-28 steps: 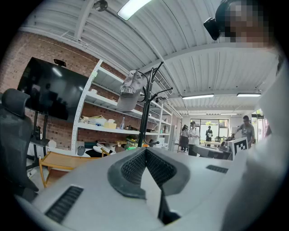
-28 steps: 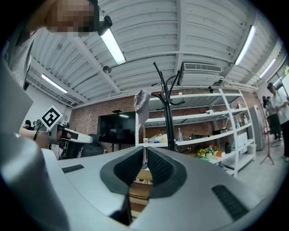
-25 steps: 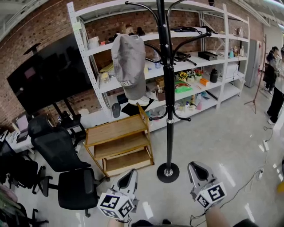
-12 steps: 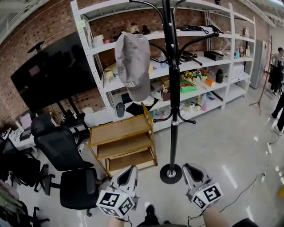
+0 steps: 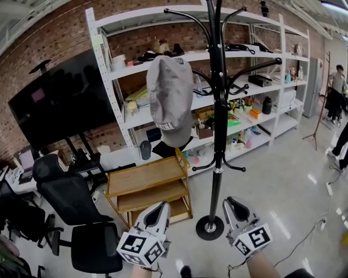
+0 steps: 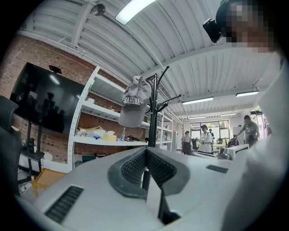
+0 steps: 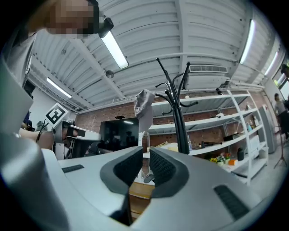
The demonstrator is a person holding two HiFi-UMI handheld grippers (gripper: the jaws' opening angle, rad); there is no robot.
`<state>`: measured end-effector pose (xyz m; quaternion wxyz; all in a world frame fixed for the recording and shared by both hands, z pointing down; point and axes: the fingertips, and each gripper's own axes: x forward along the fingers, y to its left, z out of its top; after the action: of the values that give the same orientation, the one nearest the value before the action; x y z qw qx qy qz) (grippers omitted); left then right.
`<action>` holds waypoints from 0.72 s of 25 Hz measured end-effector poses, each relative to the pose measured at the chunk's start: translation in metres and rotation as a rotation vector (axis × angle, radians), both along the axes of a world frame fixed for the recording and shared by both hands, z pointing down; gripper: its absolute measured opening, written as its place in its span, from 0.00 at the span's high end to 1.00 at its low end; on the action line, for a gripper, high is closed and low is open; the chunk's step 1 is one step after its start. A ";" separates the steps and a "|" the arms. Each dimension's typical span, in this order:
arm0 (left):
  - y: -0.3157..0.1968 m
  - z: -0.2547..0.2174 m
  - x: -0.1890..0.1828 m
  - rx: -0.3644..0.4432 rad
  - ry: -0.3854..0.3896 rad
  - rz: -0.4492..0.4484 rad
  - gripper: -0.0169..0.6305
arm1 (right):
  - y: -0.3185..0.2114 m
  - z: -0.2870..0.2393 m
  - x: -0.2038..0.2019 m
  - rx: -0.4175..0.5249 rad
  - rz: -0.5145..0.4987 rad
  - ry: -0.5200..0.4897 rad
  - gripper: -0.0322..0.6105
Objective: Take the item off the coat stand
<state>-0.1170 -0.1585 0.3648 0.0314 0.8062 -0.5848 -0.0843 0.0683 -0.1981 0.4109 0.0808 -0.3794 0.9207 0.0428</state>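
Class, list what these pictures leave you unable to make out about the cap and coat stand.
Hook holding the grey cap: head view, covered by the cap itself.
Top of the coat stand: head view, cut by the upper edge.
Print on the cap's band: head view, too small to read.
Goods on the shelving: head view, too small to name.

The place was a lab-like workroom with an office corner. A brick wall [image 5: 54, 32] backed long white shelves [image 5: 136, 58] crowded with boxes, tools and oddments. A large dark screen [image 5: 54, 108] stood beside black office chairs [image 5: 70, 198], a low wooden rack [image 5: 149, 184] and a coat stand [image 5: 220, 136]. Cables [image 5: 307, 233] trailed over the glossy grey floor [image 5: 283, 179]. Overhead ran a ribbed metal ceiling [image 6: 180, 49] with strip lights [image 6: 135, 9]. People [image 6: 205, 139] stood far off.
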 end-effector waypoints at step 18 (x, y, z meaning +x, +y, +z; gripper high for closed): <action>-0.086 -0.062 -0.047 0.097 -0.005 0.109 0.96 | -0.084 -0.122 -0.081 0.192 -0.004 -0.095 0.89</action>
<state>-0.1638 -0.2442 0.3030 -0.0045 0.8375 -0.5354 -0.1089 -0.0122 -0.2817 0.2886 0.1605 -0.3695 0.9083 0.1125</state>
